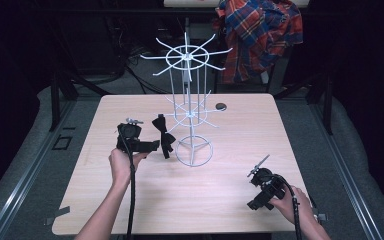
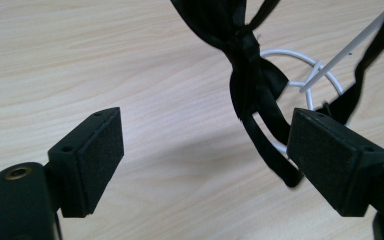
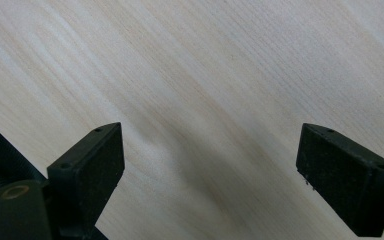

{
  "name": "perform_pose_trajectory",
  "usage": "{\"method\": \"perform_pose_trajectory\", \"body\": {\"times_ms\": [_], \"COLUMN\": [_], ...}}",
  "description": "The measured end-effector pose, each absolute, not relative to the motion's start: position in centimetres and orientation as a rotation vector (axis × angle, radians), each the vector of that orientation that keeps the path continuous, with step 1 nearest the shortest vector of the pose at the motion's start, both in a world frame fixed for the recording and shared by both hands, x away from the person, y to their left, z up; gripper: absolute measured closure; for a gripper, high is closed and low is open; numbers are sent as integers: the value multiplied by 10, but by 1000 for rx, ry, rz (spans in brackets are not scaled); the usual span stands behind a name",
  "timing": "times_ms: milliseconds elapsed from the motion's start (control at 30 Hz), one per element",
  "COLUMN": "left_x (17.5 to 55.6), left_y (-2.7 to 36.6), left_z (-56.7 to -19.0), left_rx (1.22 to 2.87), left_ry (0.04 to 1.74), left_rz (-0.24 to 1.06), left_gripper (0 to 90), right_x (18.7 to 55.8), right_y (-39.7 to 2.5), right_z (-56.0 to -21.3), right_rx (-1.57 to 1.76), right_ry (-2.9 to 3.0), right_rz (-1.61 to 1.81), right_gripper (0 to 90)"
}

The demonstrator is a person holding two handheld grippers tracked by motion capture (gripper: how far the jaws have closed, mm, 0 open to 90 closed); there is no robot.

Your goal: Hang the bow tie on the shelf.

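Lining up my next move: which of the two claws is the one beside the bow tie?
The left claw, open, beside the black bow tie hanging on the white wire rack. The right claw, also open, rests near the table's front right corner, over bare wood.

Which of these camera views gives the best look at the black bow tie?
The left gripper view: the bow tie hangs close up, knot and strap plain, just beyond the open fingers. The high view shows it small, dangling from the white wire rack.
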State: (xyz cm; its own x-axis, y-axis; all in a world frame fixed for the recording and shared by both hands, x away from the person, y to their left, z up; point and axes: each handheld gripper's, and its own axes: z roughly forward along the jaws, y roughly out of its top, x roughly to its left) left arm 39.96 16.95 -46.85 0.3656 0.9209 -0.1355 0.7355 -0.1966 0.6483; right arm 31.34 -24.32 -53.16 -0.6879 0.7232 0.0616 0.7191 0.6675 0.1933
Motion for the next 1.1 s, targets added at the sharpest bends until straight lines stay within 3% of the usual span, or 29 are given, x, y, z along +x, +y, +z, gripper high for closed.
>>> {"method": "perform_pose_trajectory", "body": {"times_ms": [200, 600, 833, 1100], "left_x": [382, 326, 293, 297], "left_y": [182, 203, 199, 198], "left_z": [-459, -459, -483, -504], "left_rx": [2083, 2134, 2387, 2436], "left_ry": [1410, 1350, 1285, 1282], "left_rz": [442, 380, 377, 314], "left_gripper": [1, 0, 0, 0], "right_x": [314, 313, 313, 314], "right_y": [-242, -240, -239, -238], "right_z": [-531, -530, -531, -532], "right_rx": [1211, 1198, 1204, 1189], "right_ry": [2863, 2861, 2864, 2864], "right_rz": [291, 284, 284, 276], "right_gripper": [114, 115, 113, 113]}}
